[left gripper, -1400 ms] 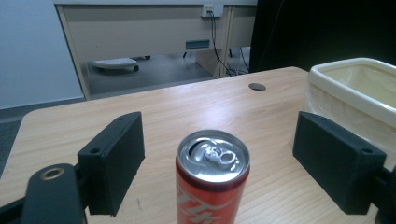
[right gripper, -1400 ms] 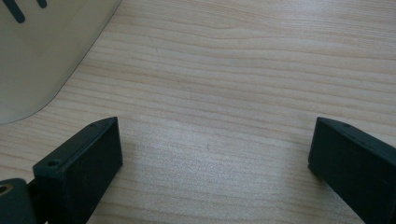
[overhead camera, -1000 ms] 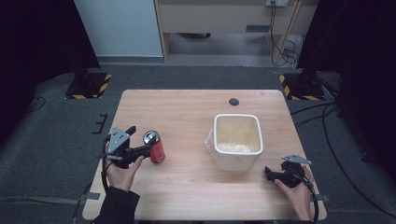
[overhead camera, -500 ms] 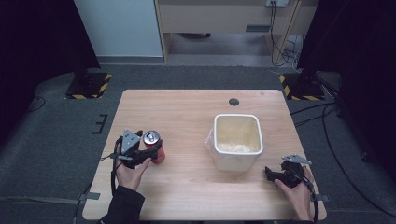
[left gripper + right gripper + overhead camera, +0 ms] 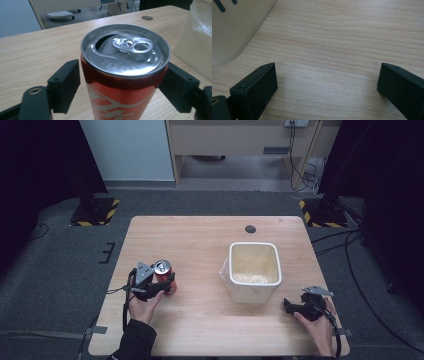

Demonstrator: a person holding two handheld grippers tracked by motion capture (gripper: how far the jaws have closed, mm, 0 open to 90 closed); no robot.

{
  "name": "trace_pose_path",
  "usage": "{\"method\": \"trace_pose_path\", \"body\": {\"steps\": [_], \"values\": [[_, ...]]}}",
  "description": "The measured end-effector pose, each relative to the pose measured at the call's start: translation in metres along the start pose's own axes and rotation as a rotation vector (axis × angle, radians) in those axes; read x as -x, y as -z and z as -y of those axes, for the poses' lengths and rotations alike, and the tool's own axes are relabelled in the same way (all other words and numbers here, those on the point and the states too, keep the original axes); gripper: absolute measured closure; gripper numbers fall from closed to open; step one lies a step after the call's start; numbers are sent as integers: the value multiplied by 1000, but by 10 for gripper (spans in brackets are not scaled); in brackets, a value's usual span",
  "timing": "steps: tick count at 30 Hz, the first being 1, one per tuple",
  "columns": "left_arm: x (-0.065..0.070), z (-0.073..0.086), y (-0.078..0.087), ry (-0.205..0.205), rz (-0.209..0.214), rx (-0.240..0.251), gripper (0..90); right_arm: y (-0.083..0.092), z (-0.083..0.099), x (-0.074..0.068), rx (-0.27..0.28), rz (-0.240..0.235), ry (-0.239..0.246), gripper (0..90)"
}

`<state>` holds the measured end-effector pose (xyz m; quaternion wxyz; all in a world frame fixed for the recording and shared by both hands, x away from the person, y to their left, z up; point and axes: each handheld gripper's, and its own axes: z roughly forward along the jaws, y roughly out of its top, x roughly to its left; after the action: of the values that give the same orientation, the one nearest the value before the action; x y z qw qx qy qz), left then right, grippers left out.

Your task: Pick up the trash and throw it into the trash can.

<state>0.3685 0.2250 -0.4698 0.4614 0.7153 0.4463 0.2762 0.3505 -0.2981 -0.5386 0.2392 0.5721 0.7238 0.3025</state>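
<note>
A red drink can (image 5: 162, 267) with an opened silver top stands upright on the left part of the wooden table (image 5: 200, 240). My left gripper (image 5: 165, 283) reaches it from the left, one jaw on each side. In the left gripper view the can (image 5: 125, 50) stands between both black pads (image 5: 66, 87), which have just been closing and now press its sides. My right gripper (image 5: 289, 305) rests near the table's front right corner. Its jaws (image 5: 327, 82) stand wide open over bare wood.
A white square tub (image 5: 254, 245) with pale contents stands right of centre, with a clear plastic bag (image 5: 225, 270) against its left wall. Its rounded corner (image 5: 234, 25) lies just ahead of my right gripper. A small black round disc (image 5: 250, 229) sits at the table's far edge.
My left gripper has moved right and down, so that its jaws straddle the can, and they have closed in on it. The right gripper and the tub have stayed put.
</note>
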Motion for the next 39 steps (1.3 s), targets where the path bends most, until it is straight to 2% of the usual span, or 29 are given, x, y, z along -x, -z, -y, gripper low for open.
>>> {"method": "trace_pose_path", "body": {"steps": [5, 15, 25, 39], "values": [[1, 0, -1, -5, -4, -6, 328, 0, 0, 0, 0, 0, -1, 30], [1, -4, 3, 11, 5, 9, 332, 0, 0, 0, 0, 0, -2, 30], [6, -19, 16, 0, 17, 66, 332, 0, 0, 0, 0, 0, 0, 30], [21, -44, 29, -25, 53, 132, 332, 0, 0, 0, 1, 0, -2, 30]]}}
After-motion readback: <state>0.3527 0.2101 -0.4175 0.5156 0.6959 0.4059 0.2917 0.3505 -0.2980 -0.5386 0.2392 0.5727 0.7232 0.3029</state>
